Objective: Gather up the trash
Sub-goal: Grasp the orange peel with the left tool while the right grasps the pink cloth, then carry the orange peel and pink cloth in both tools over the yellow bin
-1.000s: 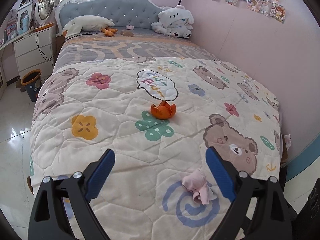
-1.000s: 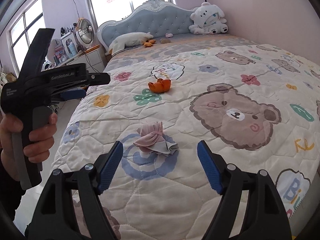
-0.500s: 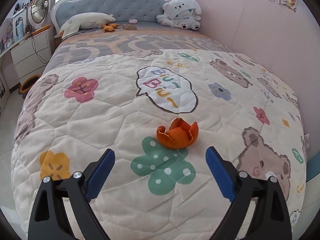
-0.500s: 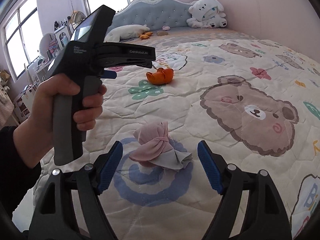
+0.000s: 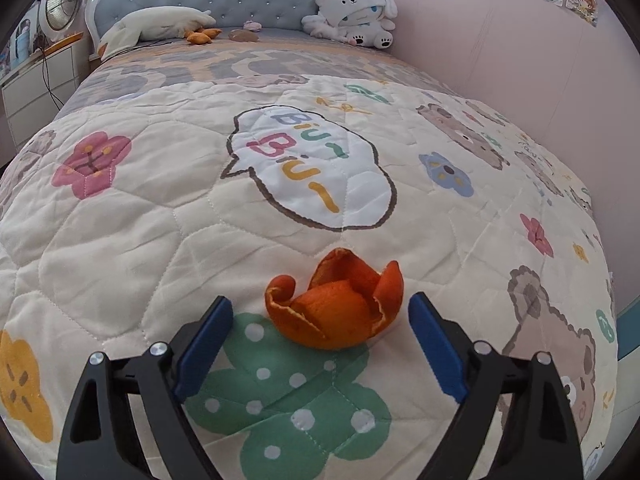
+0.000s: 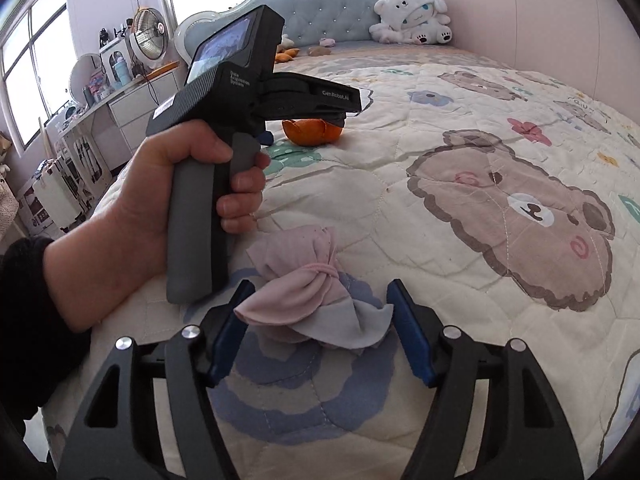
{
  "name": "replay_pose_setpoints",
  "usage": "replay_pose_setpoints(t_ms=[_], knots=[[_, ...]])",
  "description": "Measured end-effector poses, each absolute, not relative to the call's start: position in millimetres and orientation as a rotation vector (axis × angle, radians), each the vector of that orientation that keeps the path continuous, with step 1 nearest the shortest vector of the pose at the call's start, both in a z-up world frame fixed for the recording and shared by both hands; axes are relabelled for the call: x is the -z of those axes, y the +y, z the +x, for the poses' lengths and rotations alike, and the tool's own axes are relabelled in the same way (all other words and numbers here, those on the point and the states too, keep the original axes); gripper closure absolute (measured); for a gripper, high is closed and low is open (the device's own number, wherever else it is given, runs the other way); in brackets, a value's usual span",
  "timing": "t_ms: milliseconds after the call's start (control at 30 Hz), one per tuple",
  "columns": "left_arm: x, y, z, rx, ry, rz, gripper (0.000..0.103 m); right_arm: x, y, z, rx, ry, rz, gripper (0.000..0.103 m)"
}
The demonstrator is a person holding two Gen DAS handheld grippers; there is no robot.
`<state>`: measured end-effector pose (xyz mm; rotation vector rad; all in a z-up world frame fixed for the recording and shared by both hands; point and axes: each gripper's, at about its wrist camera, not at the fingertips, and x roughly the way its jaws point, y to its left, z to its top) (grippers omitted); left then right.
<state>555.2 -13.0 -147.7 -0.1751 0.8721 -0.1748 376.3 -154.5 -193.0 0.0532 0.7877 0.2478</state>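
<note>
An orange peel [image 5: 336, 310] lies on the quilted bedspread [image 5: 120, 248]. My left gripper [image 5: 320, 322] is open, its blue pads on either side of the peel's near edge, not touching it. The peel also shows in the right wrist view [image 6: 312, 131], partly hidden behind the left gripper's body [image 6: 256, 92]. A knotted pink and grey cloth [image 6: 312, 300] lies near the bed's foot. My right gripper [image 6: 320, 322] is open, with the cloth between its pads.
A white plush toy [image 5: 352, 16], a pillow [image 5: 156, 26] and small items sit by the headboard. The pink wall [image 5: 520, 60] runs along the bed's right side. A dresser with a fan [image 6: 148, 36] stands left of the bed.
Both grippers have moved forward. The left one has closed in on the orange peel, the right one on the knotted cloth. Both stay open.
</note>
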Motion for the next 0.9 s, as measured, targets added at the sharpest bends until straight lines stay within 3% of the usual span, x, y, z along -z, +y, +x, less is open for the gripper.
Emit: replay_pose_setpoints(t_ms=[33,133,200,333,900], knots=[[149,-13,556,0.181,0.868,-0.181,0.026,193,-153,377,-0.249,0.788,0.05,0.046],[149,-12,556,0.231,0.851,-0.208,0.053,196,-149,380,-0.254,0.796,0.028,0.061],[148,-15,553,0.243,0.834,-0.191,0.06,197,-147,379,-0.25,0.793,0.012,0.07],[145,-20,550,0.261,0.803,-0.171,0.071,198,-146,380,-0.254,0.796,0.01,0.075],[73,35,488,0.227,0.713,-0.24,0.073,154,-141,352,-0.311,0.781,0.047,0.079]])
